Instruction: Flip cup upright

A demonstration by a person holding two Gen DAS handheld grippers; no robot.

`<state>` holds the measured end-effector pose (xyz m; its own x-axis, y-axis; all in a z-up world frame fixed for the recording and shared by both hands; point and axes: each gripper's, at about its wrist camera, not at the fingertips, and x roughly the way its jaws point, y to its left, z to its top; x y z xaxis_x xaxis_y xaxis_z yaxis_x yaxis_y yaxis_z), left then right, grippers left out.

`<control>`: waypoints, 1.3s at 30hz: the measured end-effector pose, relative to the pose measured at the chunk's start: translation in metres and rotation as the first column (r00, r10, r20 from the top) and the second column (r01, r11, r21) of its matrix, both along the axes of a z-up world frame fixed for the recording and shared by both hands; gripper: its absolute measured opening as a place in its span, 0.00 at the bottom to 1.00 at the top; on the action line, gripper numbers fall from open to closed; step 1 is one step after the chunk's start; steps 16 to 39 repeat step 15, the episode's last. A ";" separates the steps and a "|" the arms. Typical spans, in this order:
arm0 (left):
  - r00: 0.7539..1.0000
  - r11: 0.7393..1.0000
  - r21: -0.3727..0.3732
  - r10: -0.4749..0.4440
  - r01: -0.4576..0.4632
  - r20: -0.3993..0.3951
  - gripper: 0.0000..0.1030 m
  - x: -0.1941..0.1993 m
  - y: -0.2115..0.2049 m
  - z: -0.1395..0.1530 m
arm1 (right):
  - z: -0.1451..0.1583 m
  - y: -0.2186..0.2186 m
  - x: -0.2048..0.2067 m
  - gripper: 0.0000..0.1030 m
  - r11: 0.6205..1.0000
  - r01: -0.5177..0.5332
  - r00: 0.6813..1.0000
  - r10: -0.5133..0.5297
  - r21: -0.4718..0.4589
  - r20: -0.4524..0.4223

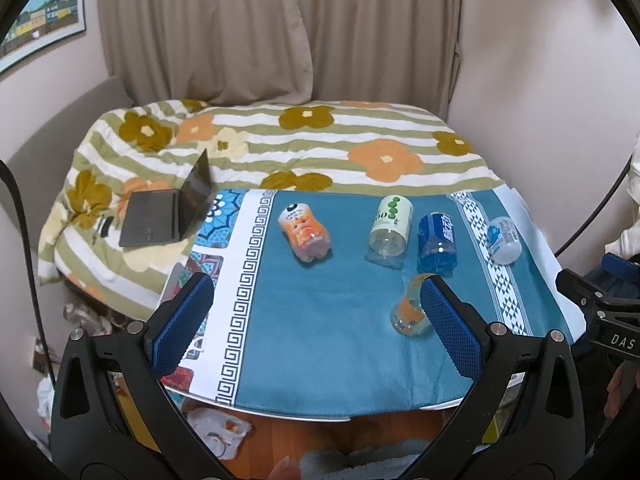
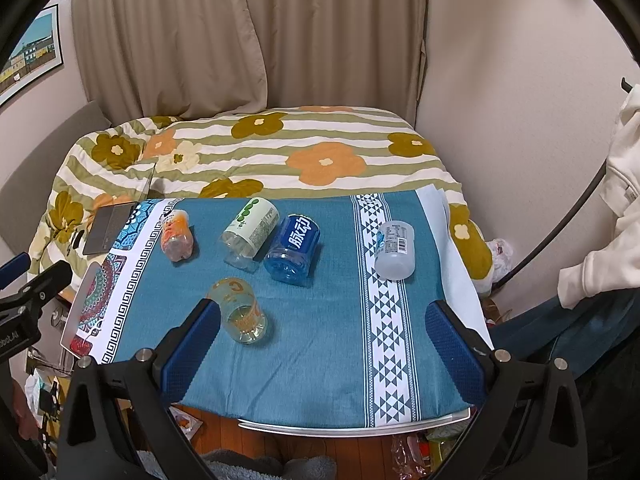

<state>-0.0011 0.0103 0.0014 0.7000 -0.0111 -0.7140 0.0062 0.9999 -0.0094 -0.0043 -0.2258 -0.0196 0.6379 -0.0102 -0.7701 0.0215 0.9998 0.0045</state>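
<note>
1. Beige curtains and a flowered quilt back a table under a blue cloth (image 2: 320, 344).
2. Both tools hang over its near edge, empty: the left gripper (image 1: 316, 320) and the right gripper (image 2: 322, 344) each have jaws spread wide.
3. Just beside the right gripper's left finger lies the cup (image 2: 240, 312), a clear glass with orange print, on its side.
4. Ahead, four bottles lie toppled.
5. Judging by this, the approach is in hand; next, straddle the cup, close, and rotate it upright.
</note>
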 end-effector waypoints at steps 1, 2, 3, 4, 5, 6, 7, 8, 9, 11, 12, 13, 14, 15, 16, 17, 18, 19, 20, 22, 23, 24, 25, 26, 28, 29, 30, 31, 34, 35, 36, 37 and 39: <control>1.000 1.000 -0.001 0.001 -0.001 0.001 1.00 0.001 0.000 0.000 | 0.000 0.000 0.000 0.99 1.000 0.001 1.000 -0.001 0.001 0.000; 1.000 1.000 -0.001 0.001 -0.001 0.003 1.00 0.002 0.001 0.000 | 0.000 0.000 0.001 0.99 1.000 0.001 1.000 -0.001 0.003 0.000; 1.000 1.000 0.000 0.003 -0.003 0.005 1.00 0.003 0.000 0.000 | 0.000 -0.001 0.003 0.99 1.000 0.001 1.000 -0.001 0.004 -0.001; 1.000 1.000 0.001 0.005 -0.005 0.007 1.00 0.003 0.001 0.001 | 0.000 -0.001 0.004 0.99 1.000 0.002 1.000 -0.002 0.004 -0.001; 1.000 1.000 0.002 0.005 -0.005 0.009 1.00 0.004 0.001 0.001 | 0.000 -0.001 0.005 0.99 1.000 0.003 1.000 -0.003 0.004 -0.002; 1.000 1.000 0.002 0.005 -0.005 0.010 1.00 0.004 0.001 0.001 | 0.000 -0.001 0.005 0.99 1.000 0.002 1.000 -0.002 0.005 -0.002; 1.000 1.000 0.004 0.004 -0.004 0.010 1.00 0.005 0.001 0.001 | 0.000 -0.001 0.006 0.99 1.000 0.003 1.000 -0.003 0.008 -0.003; 1.000 1.000 0.007 0.005 -0.005 0.010 1.00 0.007 0.001 0.000 | 0.000 -0.001 0.006 0.99 1.000 0.003 1.000 -0.003 0.010 -0.003; 1.000 1.000 0.008 0.007 -0.007 0.010 1.00 0.007 0.001 0.000 | -0.001 -0.001 0.009 0.99 1.000 0.002 1.000 -0.002 0.011 -0.004; 1.000 1.000 0.003 0.010 -0.010 0.009 1.00 0.010 0.004 -0.001 | -0.001 0.001 0.012 0.99 1.000 -0.009 1.000 0.009 0.017 -0.004; 1.000 1.000 0.002 0.012 -0.012 0.008 1.00 0.010 0.003 -0.001 | -0.003 0.002 0.014 0.99 1.000 -0.021 1.000 0.021 0.021 -0.003; 1.000 1.000 0.001 0.017 -0.017 0.007 1.00 0.011 0.005 -0.001 | -0.004 0.004 0.015 0.99 0.999 -0.036 0.999 0.036 0.026 -0.004; 1.000 1.000 0.003 0.025 -0.025 0.006 1.00 0.013 0.007 -0.002 | -0.007 0.006 0.017 0.99 0.998 -0.056 0.998 0.056 0.032 -0.004; 1.000 0.999 0.007 0.031 -0.031 0.003 1.00 0.014 0.008 -0.002 | -0.010 0.008 0.018 0.99 0.996 -0.074 0.997 0.074 0.039 -0.002; 1.000 0.999 0.007 0.031 -0.031 0.003 1.00 0.014 0.008 -0.002 | -0.010 0.008 0.018 0.99 0.996 -0.074 0.997 0.074 0.039 -0.002; 1.000 0.999 0.007 0.031 -0.031 0.003 1.00 0.014 0.008 -0.002 | -0.010 0.008 0.018 0.99 0.996 -0.074 0.997 0.074 0.039 -0.002; 1.000 0.999 0.007 0.031 -0.031 0.003 1.00 0.014 0.008 -0.002 | -0.010 0.008 0.018 0.99 0.996 -0.074 0.997 0.074 0.039 -0.002; 1.000 0.999 0.007 0.031 -0.031 0.003 1.00 0.014 0.008 -0.002 | -0.010 0.008 0.018 0.99 0.996 -0.074 0.997 0.074 0.039 -0.002; 1.000 0.999 0.007 0.031 -0.031 0.003 1.00 0.014 0.008 -0.002 | -0.010 0.008 0.018 0.99 0.996 -0.074 0.997 0.074 0.039 -0.002; 1.000 0.999 0.007 0.031 -0.031 0.003 1.00 0.014 0.008 -0.002 | -0.010 0.008 0.018 0.99 0.996 -0.074 0.997 0.074 0.039 -0.002; 1.000 0.999 0.007 0.031 -0.031 0.003 1.00 0.014 0.008 -0.002 | -0.010 0.008 0.018 0.99 0.996 -0.074 0.997 0.074 0.039 -0.002; 1.000 0.999 0.007 0.031 -0.031 0.003 1.00 0.014 0.008 -0.002 | -0.010 0.008 0.018 0.99 0.996 -0.074 0.997 0.074 0.039 -0.002; 1.000 0.999 0.007 0.031 -0.031 0.003 1.00 0.014 0.008 -0.002 | -0.010 0.008 0.018 0.99 0.996 -0.074 0.997 0.074 0.039 -0.002; 1.000 0.999 0.007 0.031 -0.031 0.003 1.00 0.014 0.008 -0.002 | -0.010 0.008 0.018 0.99 0.996 -0.074 0.997 0.074 0.039 -0.002; 1.000 0.999 0.007 0.031 -0.031 0.003 1.00 0.014 0.008 -0.002 | -0.010 0.008 0.018 0.99 0.996 -0.074 0.997 0.074 0.039 -0.002; 1.000 0.999 0.007 0.031 -0.031 0.003 1.00 0.014 0.008 -0.002 | -0.010 0.008 0.018 0.99 0.996 -0.074 0.997 0.074 0.039 -0.002; 1.000 0.999 0.007 0.031 -0.031 0.003 1.00 0.014 0.008 -0.002 | -0.010 0.008 0.018 0.99 0.996 -0.074 0.997 0.074 0.039 -0.002; 1.000 0.999 0.007 0.031 -0.031 0.003 1.00 0.014 0.008 -0.002 | -0.010 0.008 0.018 0.99 0.996 -0.074 0.997 0.074 0.039 -0.002; 1.000 0.999 0.007 0.031 -0.031 0.003 1.00 0.014 0.008 -0.002 | -0.010 0.008 0.018 0.99 0.996 -0.074 0.997 0.074 0.039 -0.002; 1.000 0.999 0.007 0.031 -0.031 0.003 1.00 0.014 0.008 -0.002 | -0.010 0.008 0.018 0.99 0.996 -0.074 0.997 0.074 0.039 -0.002; 1.000 0.999 0.007 0.031 -0.031 0.003 1.00 0.014 0.008 -0.002 | -0.010 0.008 0.018 0.99 0.996 -0.074 0.997 0.074 0.039 -0.002; 1.000 0.999 0.007 0.031 -0.031 0.003 1.00 0.014 0.008 -0.002 | -0.010 0.008 0.018 0.99 0.996 -0.074 0.997 0.074 0.039 -0.002; 1.000 0.999 0.007 0.031 -0.031 0.003 1.00 0.014 0.008 -0.002 | -0.010 0.008 0.018 0.99 0.996 -0.074 0.997 0.074 0.039 -0.002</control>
